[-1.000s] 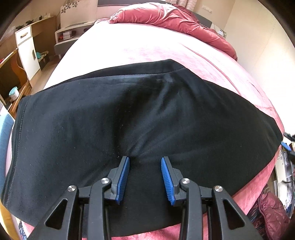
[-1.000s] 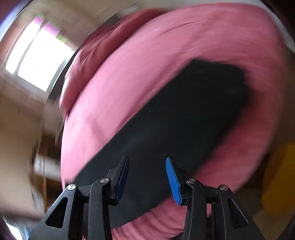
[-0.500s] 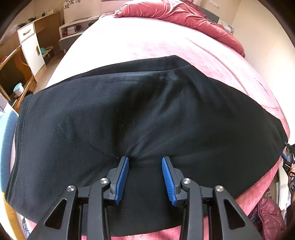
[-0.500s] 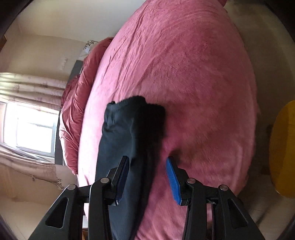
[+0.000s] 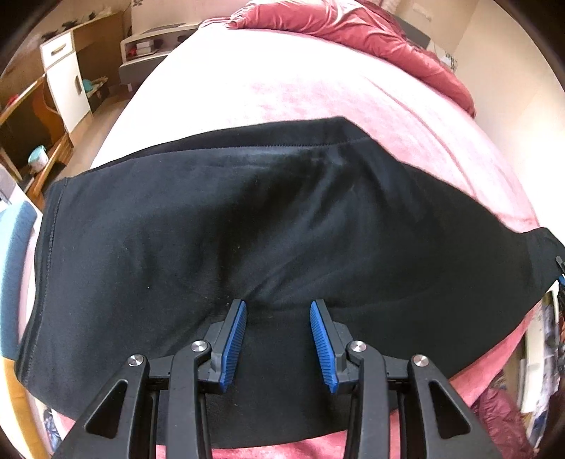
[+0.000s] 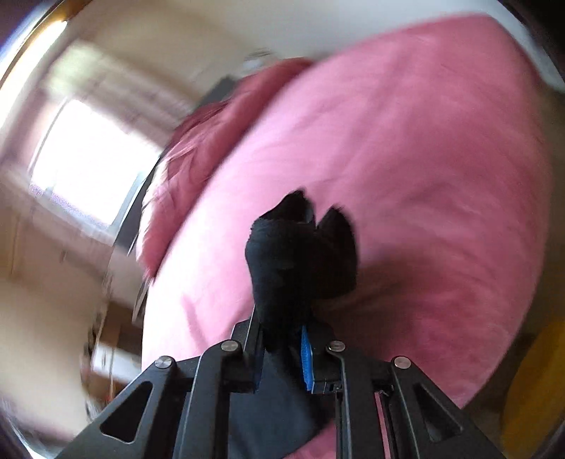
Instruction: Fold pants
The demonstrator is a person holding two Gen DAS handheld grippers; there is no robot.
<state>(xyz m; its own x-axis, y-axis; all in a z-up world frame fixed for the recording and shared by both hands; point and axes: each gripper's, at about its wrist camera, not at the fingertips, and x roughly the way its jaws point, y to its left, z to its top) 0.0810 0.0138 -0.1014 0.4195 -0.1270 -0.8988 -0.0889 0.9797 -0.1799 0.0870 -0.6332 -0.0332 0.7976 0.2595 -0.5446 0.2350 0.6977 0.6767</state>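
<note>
The black pants (image 5: pixel 268 226) lie spread flat across the pink bed (image 5: pixel 282 81) in the left wrist view, with one stitched end at the left. My left gripper (image 5: pixel 278 312) is open, its blue pads just above the cloth near the front edge. In the right wrist view, which is blurred, my right gripper (image 6: pixel 282 330) is shut on a bunched end of the black pants (image 6: pixel 300 257), held above the pink bed (image 6: pixel 423 176).
A red duvet (image 5: pixel 353 31) is heaped at the far end of the bed. A wooden desk and white cabinet (image 5: pixel 67 81) stand at the left. A window (image 6: pixel 88 159) is at the left and something yellow (image 6: pixel 533 388) at the lower right of the right wrist view.
My right gripper swung over the bed to the end of the pants and closed on it. My left gripper stayed open over the pants and barely moved.
</note>
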